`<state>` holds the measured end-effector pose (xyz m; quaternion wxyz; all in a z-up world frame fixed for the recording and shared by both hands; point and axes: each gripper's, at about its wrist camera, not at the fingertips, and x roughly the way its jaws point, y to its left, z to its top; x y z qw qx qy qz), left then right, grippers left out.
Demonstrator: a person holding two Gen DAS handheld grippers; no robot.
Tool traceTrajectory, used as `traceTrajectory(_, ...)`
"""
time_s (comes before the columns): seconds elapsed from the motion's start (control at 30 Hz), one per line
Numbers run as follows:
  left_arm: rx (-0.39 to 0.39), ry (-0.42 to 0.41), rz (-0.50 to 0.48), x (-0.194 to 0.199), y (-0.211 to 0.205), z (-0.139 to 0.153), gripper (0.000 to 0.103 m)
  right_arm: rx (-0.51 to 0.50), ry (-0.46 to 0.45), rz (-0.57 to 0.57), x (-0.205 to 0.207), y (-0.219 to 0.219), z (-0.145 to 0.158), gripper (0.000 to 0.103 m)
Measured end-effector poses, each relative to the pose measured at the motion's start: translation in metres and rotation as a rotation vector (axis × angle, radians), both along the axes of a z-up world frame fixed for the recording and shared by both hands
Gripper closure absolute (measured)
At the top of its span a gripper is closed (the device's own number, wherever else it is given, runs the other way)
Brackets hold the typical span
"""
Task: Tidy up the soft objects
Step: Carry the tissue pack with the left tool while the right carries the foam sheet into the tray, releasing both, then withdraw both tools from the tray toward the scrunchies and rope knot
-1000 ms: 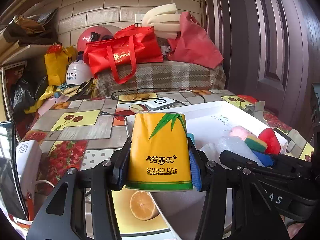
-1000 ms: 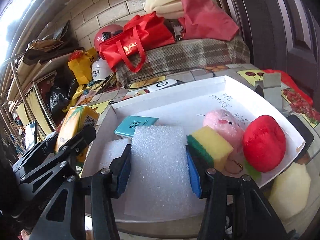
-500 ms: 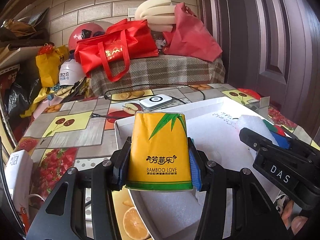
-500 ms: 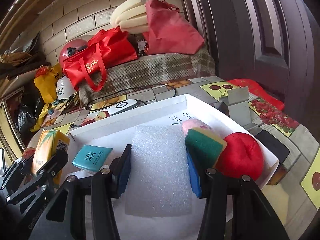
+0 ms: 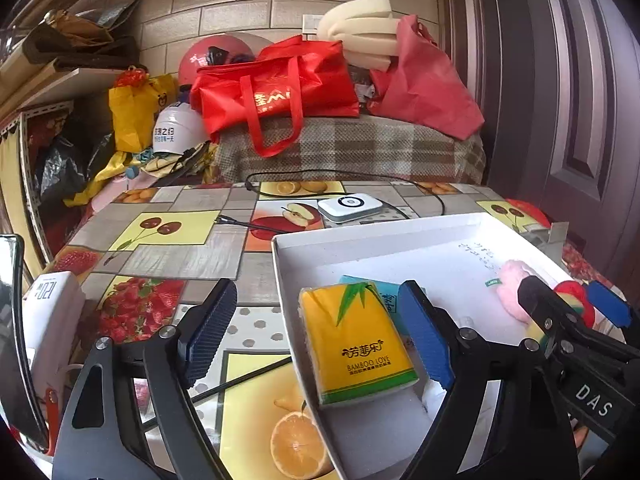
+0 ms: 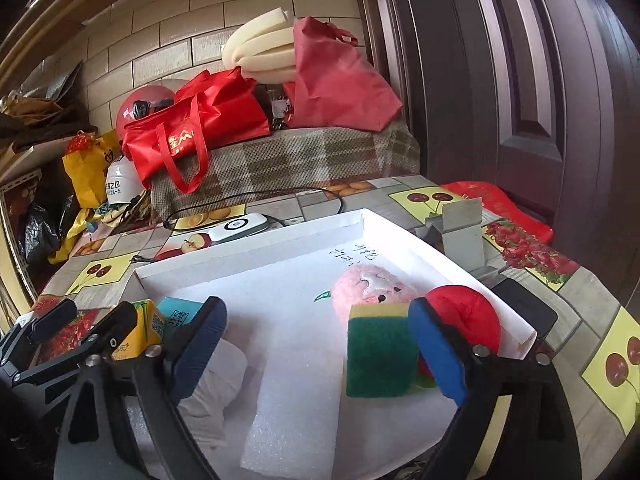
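Both claws stand wide, their jaws having just been opening, and each has let go of what it carried into the white tray (image 5: 400, 236). The left claw (image 5: 316, 336) straddles the tray's near left wall: one finger hangs outside over the table (image 5: 192, 256), the other inside. Between them the yellow tissue pack (image 5: 356, 344) lies on the tray floor, clear of both pads, partly over a teal packet (image 5: 390, 296) — likely dropped close to that wall to keep the paper goods together.

The right claw (image 6: 316, 352) is spread over the foam sheet (image 6: 296, 412), which lies flat on the tray floor and untouched. Just beside it stands a green-and-yellow sponge (image 6: 378, 352), with a pink plush (image 6: 368, 290) and a red plush (image 6: 466, 316) crowded behind on the tray's right — so the softer, rounder things sit on one side. A judgement only: both placements look finished, and the claws are free to draw back.
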<state>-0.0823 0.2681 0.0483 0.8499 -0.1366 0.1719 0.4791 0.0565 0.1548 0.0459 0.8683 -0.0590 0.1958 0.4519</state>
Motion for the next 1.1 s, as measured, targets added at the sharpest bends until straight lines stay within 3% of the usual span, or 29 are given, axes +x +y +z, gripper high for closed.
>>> traceTrajectory(0.2,0.008,-0.042,0.050,-0.010,0.000,0.002,0.001,0.042,-0.063,-0.003,-0.011,-0.007,0.004,0.000)
traceTrajectory(0.4,0.033,-0.057,0.074,-0.019,-0.007,0.003,0.001,0.080,-0.118,-0.001,-0.020,-0.013,0.007,0.000)
traceTrajectory(0.67,0.077,-0.047,0.078,-0.028,-0.026,0.005,0.001,0.080,-0.113,0.008,-0.028,-0.026,0.007,0.000)
traceTrajectory(0.97,0.065,-0.059,0.014,-0.048,-0.051,0.005,0.000,0.058,-0.128,0.079,-0.049,-0.052,0.004,0.000)
traceTrajectory(1.1,0.115,-0.029,-0.063,-0.049,-0.078,0.006,0.000,0.046,-0.148,0.161,-0.059,-0.077,0.004,0.000)
